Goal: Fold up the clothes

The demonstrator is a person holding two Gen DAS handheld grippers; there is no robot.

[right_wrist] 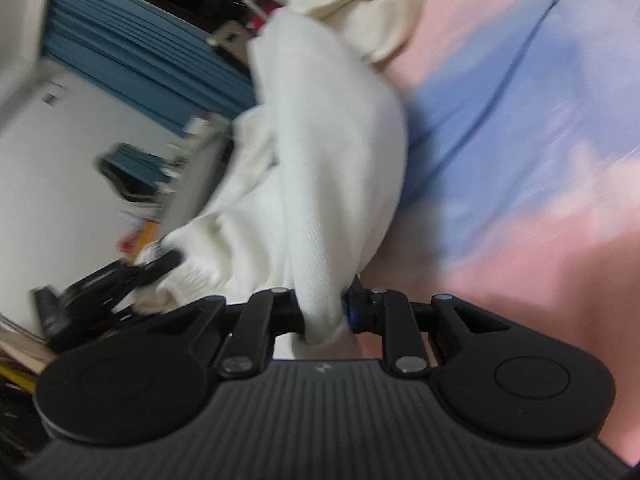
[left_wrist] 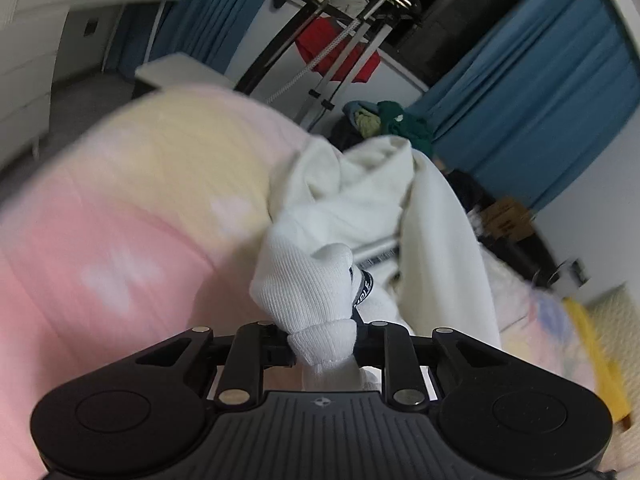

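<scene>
A white knit garment point(left_wrist: 360, 208) hangs lifted above a bed with a pink, yellow and blue cover point(left_wrist: 112, 248). My left gripper point(left_wrist: 322, 344) is shut on a ribbed edge of the garment, bunched between its fingers. My right gripper point(right_wrist: 324, 316) is shut on another part of the same garment point(right_wrist: 320, 152), which stretches away from it over the bed cover point(right_wrist: 520, 160). The left gripper also shows in the right wrist view point(right_wrist: 160, 266), blurred, at the left, gripping the garment's ribbed hem.
A metal clothes rack point(left_wrist: 352, 36) with a red item stands behind the bed. Blue curtains point(left_wrist: 540, 112) hang along the wall. A pile of dark and green clothes point(left_wrist: 384, 120) lies past the bed. White drawers point(left_wrist: 28, 80) stand at the far left.
</scene>
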